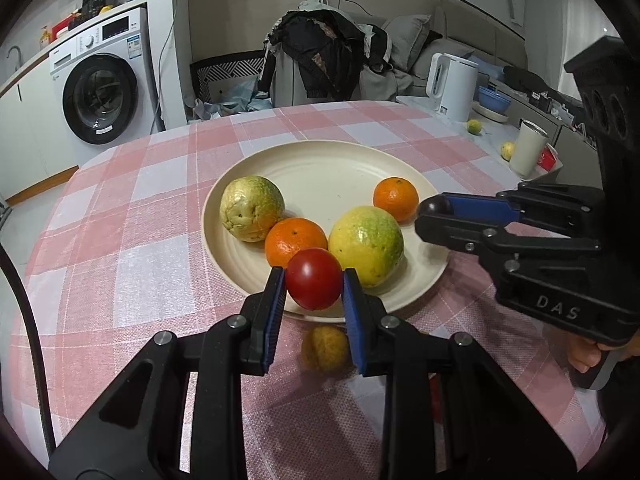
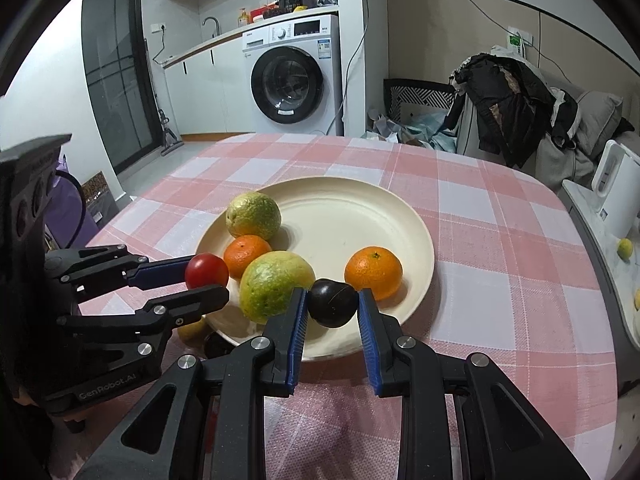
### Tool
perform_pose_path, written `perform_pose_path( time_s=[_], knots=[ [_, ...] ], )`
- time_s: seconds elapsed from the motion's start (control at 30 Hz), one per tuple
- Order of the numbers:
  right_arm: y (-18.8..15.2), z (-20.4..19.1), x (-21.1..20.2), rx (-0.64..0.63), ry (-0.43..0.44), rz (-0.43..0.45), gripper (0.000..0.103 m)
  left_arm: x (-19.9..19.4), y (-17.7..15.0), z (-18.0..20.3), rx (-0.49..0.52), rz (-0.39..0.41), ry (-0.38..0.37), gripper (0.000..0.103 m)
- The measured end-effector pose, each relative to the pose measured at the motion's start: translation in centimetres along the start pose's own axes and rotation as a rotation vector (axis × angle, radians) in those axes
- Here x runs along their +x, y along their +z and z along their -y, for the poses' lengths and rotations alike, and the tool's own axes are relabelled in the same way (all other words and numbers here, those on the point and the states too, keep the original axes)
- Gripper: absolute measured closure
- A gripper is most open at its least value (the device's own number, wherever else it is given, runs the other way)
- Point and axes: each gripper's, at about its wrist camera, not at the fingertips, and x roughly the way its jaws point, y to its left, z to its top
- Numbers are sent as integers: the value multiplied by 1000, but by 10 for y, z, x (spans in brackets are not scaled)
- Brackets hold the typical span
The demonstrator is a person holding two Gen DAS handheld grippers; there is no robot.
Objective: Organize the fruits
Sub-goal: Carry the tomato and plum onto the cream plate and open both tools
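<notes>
The left tool (image 1: pixel 314 280) grasps a round red tomato (image 1: pixel 314 279) over the cream round plate (image 1: pixel 320 168) at its 6 o'clock rim, while the right tool (image 2: pixel 333 304) clenches a dark purple plum (image 2: pixel 334 303) near 5 o'clock, both apparently poised for setting down among the fruits there.

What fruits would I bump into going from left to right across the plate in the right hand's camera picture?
Red tomato held by the left gripper → small orange → big yellow-green fruit → dark plum held by the right gripper → second orange. The other green fruit sits farther back, above the small orange.
</notes>
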Motion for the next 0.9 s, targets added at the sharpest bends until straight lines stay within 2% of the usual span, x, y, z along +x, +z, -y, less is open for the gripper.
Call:
perform_pose_path(
  time_s=[0.3, 0.9],
  knots=[
    [-1, 7, 15, 14, -15, -38, 77, 16, 5, 5, 40, -43, 15, 78],
    [10, 17, 39, 41, -24, -72, 77, 40, 19, -13, -9, -74, 29, 78]
  ],
)
